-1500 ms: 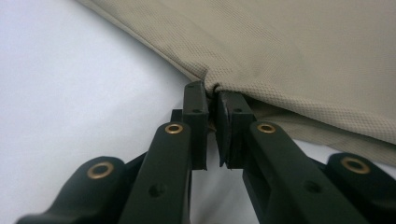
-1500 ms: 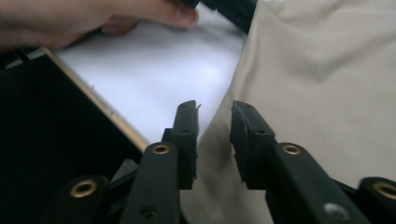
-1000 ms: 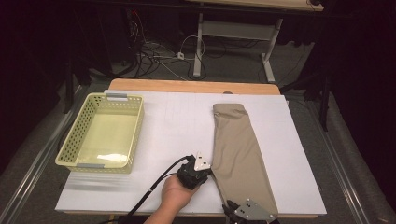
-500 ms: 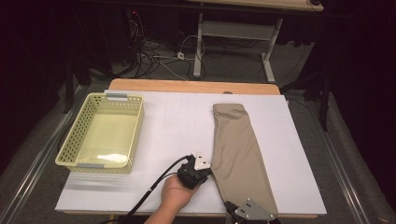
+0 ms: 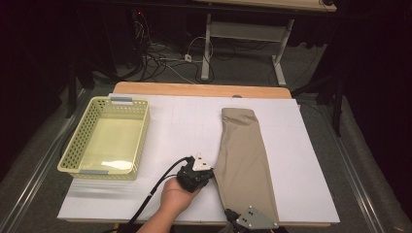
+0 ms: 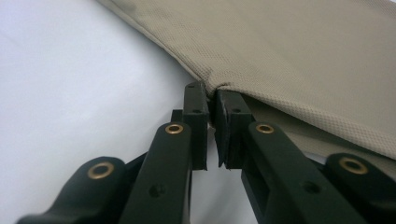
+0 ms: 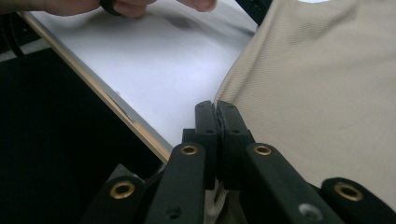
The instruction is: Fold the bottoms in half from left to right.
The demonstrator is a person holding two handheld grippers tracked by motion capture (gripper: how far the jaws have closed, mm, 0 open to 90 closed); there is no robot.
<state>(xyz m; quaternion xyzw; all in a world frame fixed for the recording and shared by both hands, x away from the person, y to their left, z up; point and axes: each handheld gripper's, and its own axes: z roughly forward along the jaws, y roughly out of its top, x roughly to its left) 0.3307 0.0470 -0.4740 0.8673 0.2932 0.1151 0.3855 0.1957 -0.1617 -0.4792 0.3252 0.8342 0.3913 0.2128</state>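
Observation:
A long beige folded cloth (image 5: 245, 155) lies lengthwise on the right half of the white table (image 5: 184, 121). A hand holds my left gripper (image 5: 212, 176) at the cloth's left edge. In the left gripper view the left gripper (image 6: 211, 91) is shut on that edge of the cloth (image 6: 303, 56), which lifts slightly at the pinch. My right gripper (image 5: 238, 213) sits at the table's front edge, by the cloth's near left corner. In the right gripper view the right gripper (image 7: 216, 106) is shut on the rim of the cloth (image 7: 317, 93).
A pale yellow plastic basket (image 5: 75, 141) stands on the left of the table, with nothing in it. The table's wooden front edge (image 7: 116, 102) runs close beside the right gripper. Cables and a desk frame (image 5: 243, 34) lie on the floor beyond the far side.

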